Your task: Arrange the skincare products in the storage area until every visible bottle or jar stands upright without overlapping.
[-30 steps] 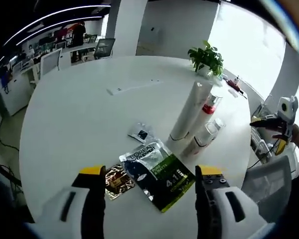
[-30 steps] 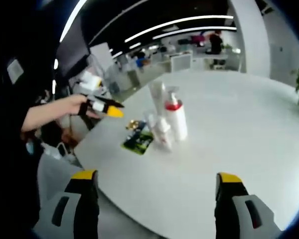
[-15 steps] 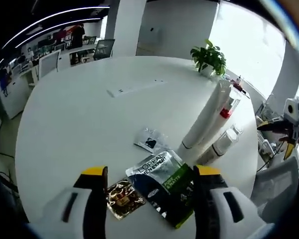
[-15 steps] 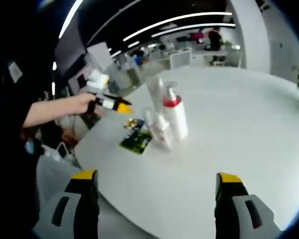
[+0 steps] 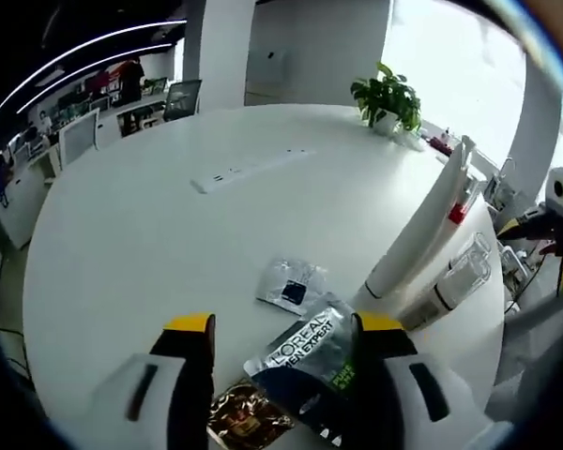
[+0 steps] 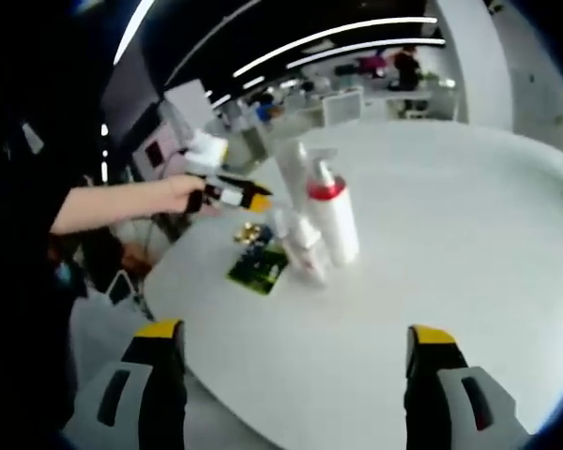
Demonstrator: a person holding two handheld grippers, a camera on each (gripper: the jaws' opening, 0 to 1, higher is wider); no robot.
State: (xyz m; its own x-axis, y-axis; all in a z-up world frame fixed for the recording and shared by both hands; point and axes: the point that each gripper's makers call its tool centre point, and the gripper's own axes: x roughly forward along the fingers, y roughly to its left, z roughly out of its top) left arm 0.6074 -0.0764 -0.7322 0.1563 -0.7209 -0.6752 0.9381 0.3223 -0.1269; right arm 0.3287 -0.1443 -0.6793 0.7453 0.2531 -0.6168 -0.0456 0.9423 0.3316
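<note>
While both grippers' jaws gape empty, sachets [image 5: 310,352] lie near the table [image 5: 150,225] edge

In the left gripper view, the left gripper [image 5: 284,326] rises from the bottom with its two yellow-tipped fingers [image 5: 189,324] spread apart, nothing between them. The right gripper view shows this same gripper held out level in the person's hand [image 6: 190,191], forearm bare and reaching over the tabletop edge. The right gripper [image 6: 296,333] hangs with its yellow-tipped fingers [image 6: 158,329] set wide, gripping nothing. It also shows at the right border of the left gripper view.
</note>
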